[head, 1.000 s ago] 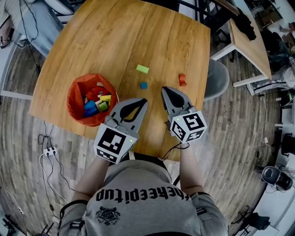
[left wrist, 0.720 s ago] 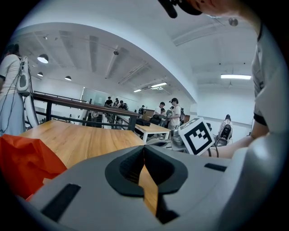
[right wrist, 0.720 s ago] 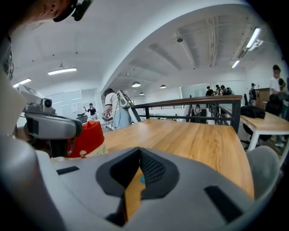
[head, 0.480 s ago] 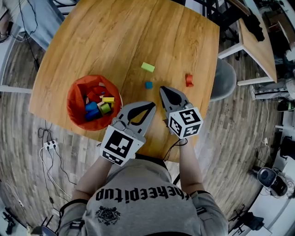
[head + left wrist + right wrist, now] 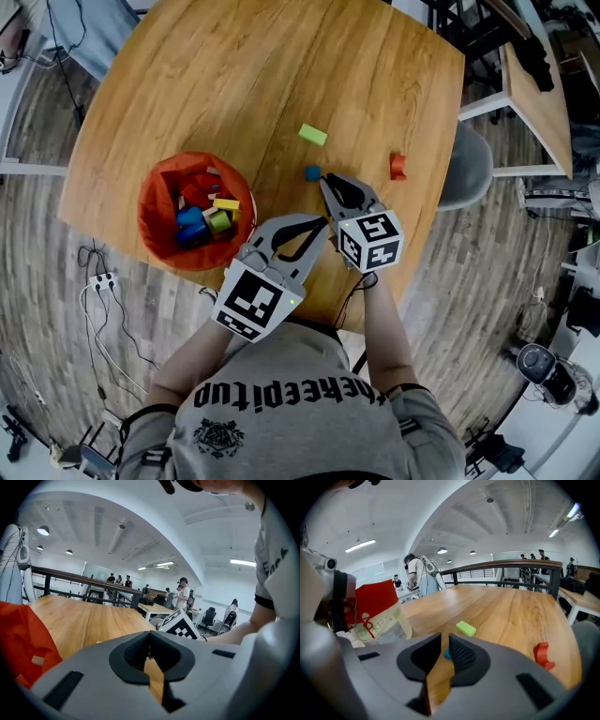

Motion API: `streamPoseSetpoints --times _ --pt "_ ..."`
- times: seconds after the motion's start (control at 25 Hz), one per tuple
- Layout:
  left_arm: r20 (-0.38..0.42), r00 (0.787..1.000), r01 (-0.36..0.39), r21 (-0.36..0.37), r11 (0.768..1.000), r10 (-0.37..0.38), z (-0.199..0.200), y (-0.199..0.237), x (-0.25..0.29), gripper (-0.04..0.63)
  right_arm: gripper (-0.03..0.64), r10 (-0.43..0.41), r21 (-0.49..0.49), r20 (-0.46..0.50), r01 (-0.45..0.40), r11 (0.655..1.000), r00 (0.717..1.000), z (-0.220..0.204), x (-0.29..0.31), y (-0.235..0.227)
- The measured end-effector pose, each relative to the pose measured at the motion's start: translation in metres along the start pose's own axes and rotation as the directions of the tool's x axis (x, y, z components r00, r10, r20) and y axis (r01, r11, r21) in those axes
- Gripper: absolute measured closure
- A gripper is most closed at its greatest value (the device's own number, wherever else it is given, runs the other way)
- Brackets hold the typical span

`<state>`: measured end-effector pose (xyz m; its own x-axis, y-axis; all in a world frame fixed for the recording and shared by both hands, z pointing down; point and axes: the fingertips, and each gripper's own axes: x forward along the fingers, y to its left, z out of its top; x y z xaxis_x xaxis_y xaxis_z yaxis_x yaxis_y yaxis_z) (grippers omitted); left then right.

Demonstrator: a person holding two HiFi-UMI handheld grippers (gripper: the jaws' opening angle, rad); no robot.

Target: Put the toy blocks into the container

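The orange container [image 5: 150, 225] stands near the table's [image 5: 244, 84] left near edge and already holds several blocks. Three more lie loose toward the table's right side.

The left gripper [image 5: 322, 223] hangs over the near edge, between the container and the loose blocks. Its jaws are pressed together at the tips with nothing between them.

The small blue block [image 5: 312, 173] lies nearest the grippers, toward the middle of the table. It looks roughly cubic, so no long axis dictates how the jaws should turn. The oblong green block [image 5: 313, 135] lies farther in, with its long axis slanting across the table.

The right gripper [image 5: 326, 180] points toward the far edge, and its jaws are opening to a narrow gap that holds only bare wood. In the right gripper view the blue block [image 5: 446, 654] sits just past the tips, almost in line with the gap and a shade left of it. This is clearly the nearer gripper, so a short push forward with wider jaws would probably bracket the block.

The red block [image 5: 397, 167] lies well apart, close to the right edge.
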<state>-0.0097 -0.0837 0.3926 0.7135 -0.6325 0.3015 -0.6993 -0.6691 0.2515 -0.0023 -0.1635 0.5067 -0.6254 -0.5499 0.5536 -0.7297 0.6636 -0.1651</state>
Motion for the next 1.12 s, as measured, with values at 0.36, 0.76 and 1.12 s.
streamPoseSetpoints --times 0.36,0.76,1.12 --pt "-0.016 1.000 0.009 -0.020 1.000 -0.010 -0.006 0.001 0.004 0.580 0.498 -0.006 -0.005 -0.082 0.005 1.000 0.997 -0.021 0.025 -0.005" --pt "-0.014 1.000 0.017 -0.043 0.999 -0.018 -0.007 0.000 0.006 0.580 0.446 -0.038 -0.014 -0.171 0.036 0.999 0.984 -0.044 0.050 -0.009" --pt "-0.018 1.000 0.019 -0.043 0.999 -0.019 -0.007 0.000 0.005 0.580 0.468 -0.052 -0.038 -0.219 0.044 0.998 0.974 -0.053 0.057 -0.011"
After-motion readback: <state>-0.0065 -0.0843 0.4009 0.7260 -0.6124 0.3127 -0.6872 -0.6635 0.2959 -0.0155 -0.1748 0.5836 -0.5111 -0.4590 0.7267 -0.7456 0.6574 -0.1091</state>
